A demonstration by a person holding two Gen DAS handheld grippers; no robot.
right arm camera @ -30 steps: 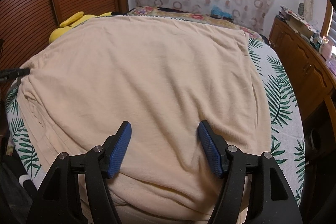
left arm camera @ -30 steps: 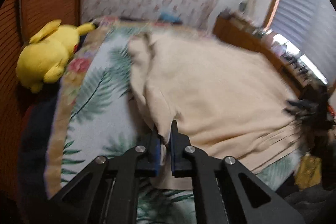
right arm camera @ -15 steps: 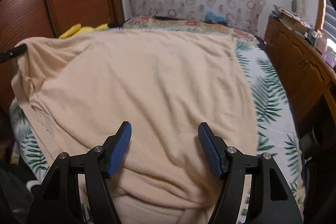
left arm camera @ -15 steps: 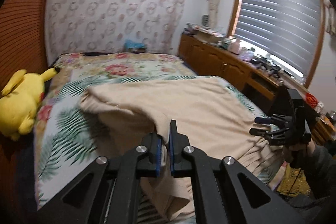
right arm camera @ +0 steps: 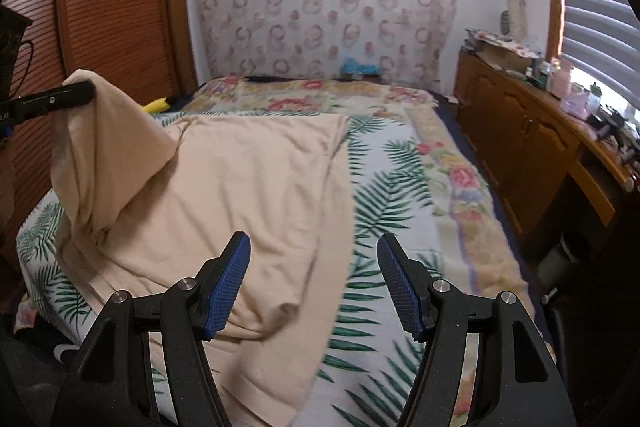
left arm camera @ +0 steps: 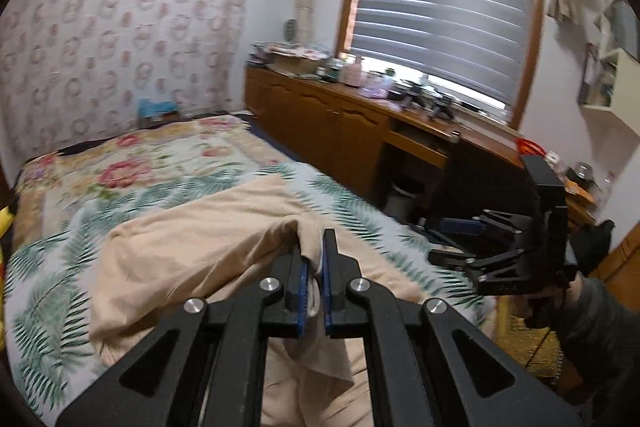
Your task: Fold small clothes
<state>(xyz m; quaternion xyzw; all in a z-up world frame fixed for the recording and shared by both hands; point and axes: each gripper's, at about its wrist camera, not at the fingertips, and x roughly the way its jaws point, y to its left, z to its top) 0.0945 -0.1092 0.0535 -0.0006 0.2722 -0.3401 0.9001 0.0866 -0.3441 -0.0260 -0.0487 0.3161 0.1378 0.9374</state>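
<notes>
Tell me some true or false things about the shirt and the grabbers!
1. The left gripper is pinching the beige shirt. True.
2. The right gripper is shut on the shirt. False: its fingers are wide open, holding nothing.
3. The shirt lies on a bedspread with green leaves. True.
4. The shirt is lying completely flat. False: one side is lifted up.

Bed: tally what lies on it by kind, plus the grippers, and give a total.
Beige garments: 1, the beige garment, one edge lifted
Yellow plush toys: 1, the yellow plush toy, mostly hidden
Grippers: 2, left gripper shut on the cloth, right gripper with jaws apart
Total: 4
</notes>
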